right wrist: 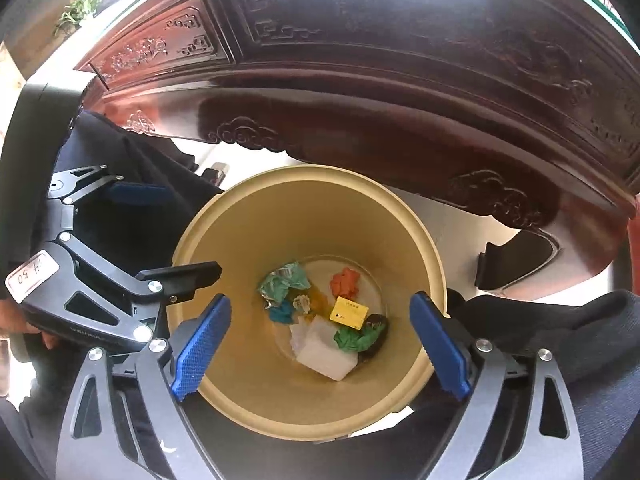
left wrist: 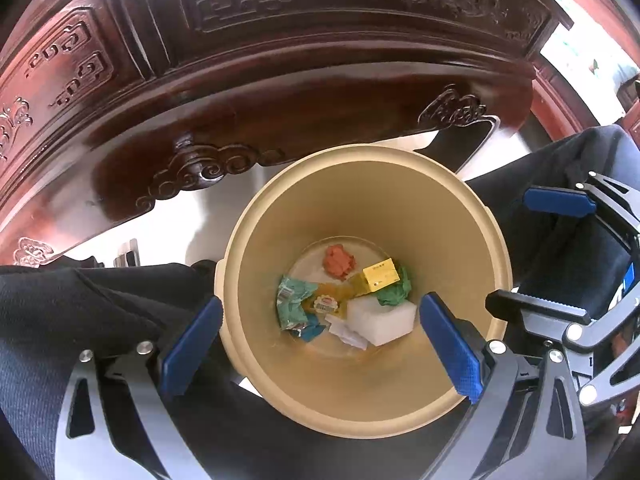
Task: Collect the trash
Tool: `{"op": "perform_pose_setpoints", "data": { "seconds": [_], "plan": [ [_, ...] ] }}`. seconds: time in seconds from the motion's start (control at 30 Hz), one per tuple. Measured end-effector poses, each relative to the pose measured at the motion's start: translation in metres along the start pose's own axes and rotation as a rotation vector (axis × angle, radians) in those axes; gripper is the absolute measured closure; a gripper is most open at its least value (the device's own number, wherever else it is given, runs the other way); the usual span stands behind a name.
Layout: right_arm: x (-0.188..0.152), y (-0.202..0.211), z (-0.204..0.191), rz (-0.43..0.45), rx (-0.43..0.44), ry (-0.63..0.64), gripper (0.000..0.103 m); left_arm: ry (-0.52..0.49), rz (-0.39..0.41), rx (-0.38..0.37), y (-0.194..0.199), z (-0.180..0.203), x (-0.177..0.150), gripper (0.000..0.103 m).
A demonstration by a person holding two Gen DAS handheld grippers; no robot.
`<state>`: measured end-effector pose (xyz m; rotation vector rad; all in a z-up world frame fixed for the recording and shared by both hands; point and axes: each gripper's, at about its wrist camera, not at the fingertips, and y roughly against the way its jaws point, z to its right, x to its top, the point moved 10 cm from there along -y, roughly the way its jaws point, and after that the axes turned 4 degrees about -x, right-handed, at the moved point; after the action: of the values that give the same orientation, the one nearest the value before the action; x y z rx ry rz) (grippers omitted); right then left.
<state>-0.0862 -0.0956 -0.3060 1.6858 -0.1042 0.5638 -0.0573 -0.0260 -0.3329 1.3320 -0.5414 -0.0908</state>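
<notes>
A tan round bin [left wrist: 440,220] stands on the floor below both grippers; it also shows in the right wrist view [right wrist: 240,224]. Several pieces of trash lie at its bottom: an orange paper ball [left wrist: 339,261], a yellow box [left wrist: 381,274], a white foam block [left wrist: 380,318], a green paper wad [left wrist: 394,294] and a teal wrapper [left wrist: 294,300]. My left gripper [left wrist: 320,344] is open and empty above the bin. My right gripper [right wrist: 320,344] is open and empty above the bin, and it also shows at the right of the left wrist view [left wrist: 548,248].
A carved dark red wooden table [left wrist: 280,60] stands just behind the bin, its apron overhanging the far rim [right wrist: 400,100]. The person's dark-trousered legs [left wrist: 80,312] flank the bin on both sides. Pale floor [right wrist: 460,224] shows around it.
</notes>
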Motion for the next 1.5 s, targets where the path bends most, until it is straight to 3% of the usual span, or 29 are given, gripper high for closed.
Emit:
{"op": "perform_pose_setpoints", "data": {
  "seconds": [0.33,0.5,0.8,1.13,1.23,1.37,1.5],
  "plan": [
    [-0.001,0.002,0.006,0.002,-0.009,-0.024,0.016,0.006,0.009,0.005,0.002,0.001,0.001,0.005],
    [0.009,0.024,0.008,0.106,-0.021,-0.028,0.015,0.011,0.074,0.028,0.018,0.0,0.011,0.005],
    [0.048,0.096,0.009,0.351,-0.139,0.009,0.013,0.019,0.318,0.116,0.092,0.008,0.046,0.005],
    [0.127,0.215,0.02,0.713,-0.277,-0.047,0.009,0.084,0.654,0.217,0.214,-0.003,0.118,0.004],
    [0.153,0.251,0.024,0.81,-0.312,-0.064,0.009,0.114,0.759,0.277,0.257,-0.009,0.138,0.004],
    [0.175,0.28,0.03,0.898,-0.365,-0.095,0.008,0.143,0.857,0.368,0.301,-0.013,0.153,0.004],
    [0.187,0.296,0.04,0.929,-0.369,-0.127,0.008,0.17,0.893,0.409,0.327,-0.016,0.162,0.004]
  ]
}}
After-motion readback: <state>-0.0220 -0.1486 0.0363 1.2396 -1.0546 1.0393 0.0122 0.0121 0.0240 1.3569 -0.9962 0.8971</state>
